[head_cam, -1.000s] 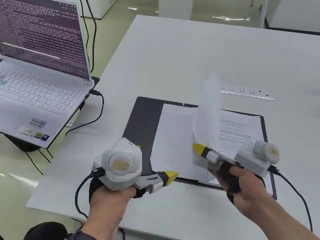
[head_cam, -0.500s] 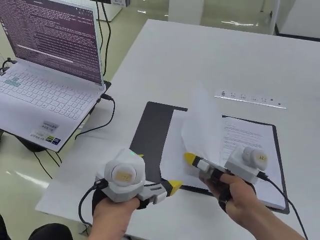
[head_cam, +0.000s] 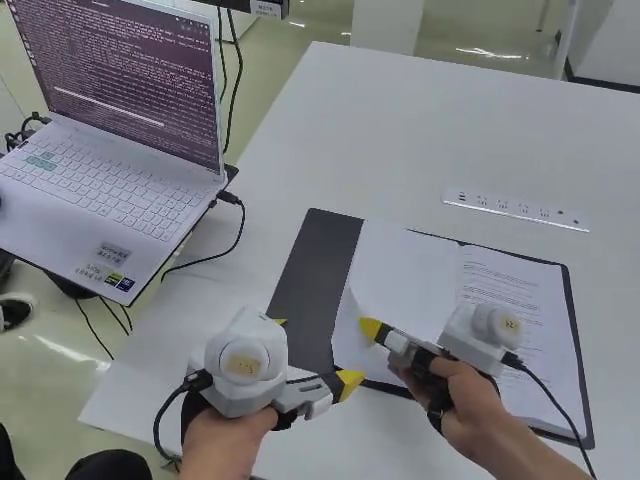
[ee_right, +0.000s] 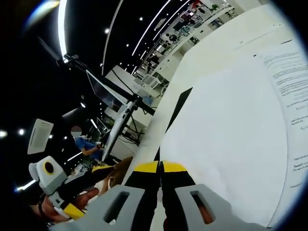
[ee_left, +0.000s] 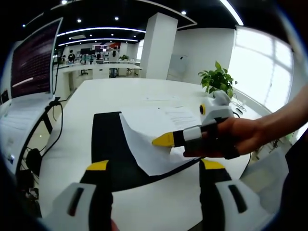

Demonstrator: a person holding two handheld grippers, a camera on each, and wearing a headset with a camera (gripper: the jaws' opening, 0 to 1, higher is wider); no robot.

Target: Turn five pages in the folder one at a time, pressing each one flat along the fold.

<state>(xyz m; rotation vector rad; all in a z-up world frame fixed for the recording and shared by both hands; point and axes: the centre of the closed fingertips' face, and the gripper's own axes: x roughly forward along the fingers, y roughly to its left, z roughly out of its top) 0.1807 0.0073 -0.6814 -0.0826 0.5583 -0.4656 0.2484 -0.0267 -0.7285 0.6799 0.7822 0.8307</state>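
Note:
A black folder (head_cam: 305, 280) (ee_left: 108, 144) lies open on the white table. My right gripper (head_cam: 372, 328) (ee_right: 161, 167) is shut on the lower edge of a blank white page (head_cam: 400, 280) (ee_right: 226, 120), which leans over to the left, low above the folder's left half. The same page (ee_left: 144, 139) curls up in the left gripper view, with the right gripper (ee_left: 163, 140) pinching its near edge. A printed page (head_cam: 520, 300) (ee_right: 288, 77) lies flat on the right half. My left gripper (head_cam: 312, 350) (ee_left: 155, 166) hovers open near the folder's front edge, holding nothing.
An open laptop (head_cam: 100, 150) sits on a lower stand to the left, its cables (head_cam: 215, 255) trailing to the table edge. A white power strip (head_cam: 515, 210) lies beyond the folder. A potted plant (ee_left: 216, 79) stands far off.
The right gripper has carried the page from nearly upright over to the left and lower. The left gripper has stayed in place. The head camera has shifted.

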